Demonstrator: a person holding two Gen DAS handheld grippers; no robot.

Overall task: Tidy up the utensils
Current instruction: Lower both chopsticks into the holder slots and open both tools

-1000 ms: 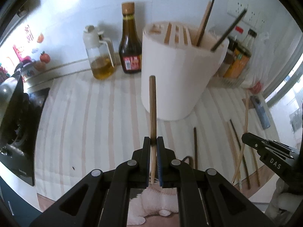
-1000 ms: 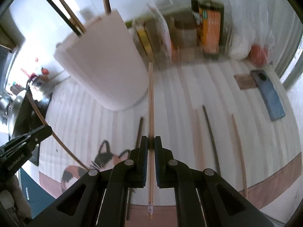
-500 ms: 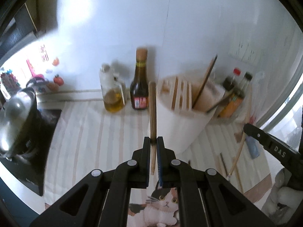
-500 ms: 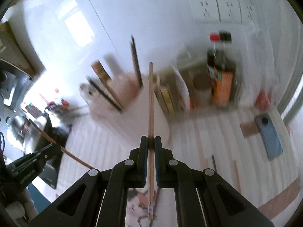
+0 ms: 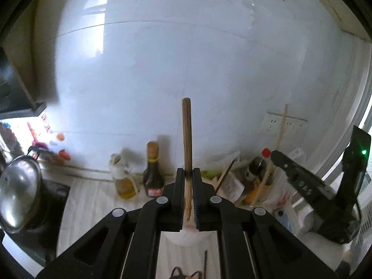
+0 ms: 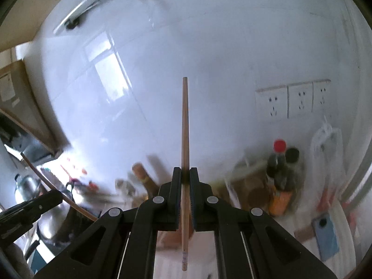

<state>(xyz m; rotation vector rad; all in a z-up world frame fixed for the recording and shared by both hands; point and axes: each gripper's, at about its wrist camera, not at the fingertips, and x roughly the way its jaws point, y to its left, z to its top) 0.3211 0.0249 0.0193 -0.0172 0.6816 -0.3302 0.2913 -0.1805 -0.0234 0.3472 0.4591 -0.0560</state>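
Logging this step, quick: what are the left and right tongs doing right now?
Left tongs: closed on a dark brown chopstick.
Right tongs: closed on a lighter wooden chopstick.

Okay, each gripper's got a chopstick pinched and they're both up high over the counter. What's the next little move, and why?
Probably lower the left gripper and tip its dark chopstick down toward the white holder just below it. Both grippers are shut on chopsticks held well above the counter, and the right gripper holds its light chopstick the same way, so it can follow.
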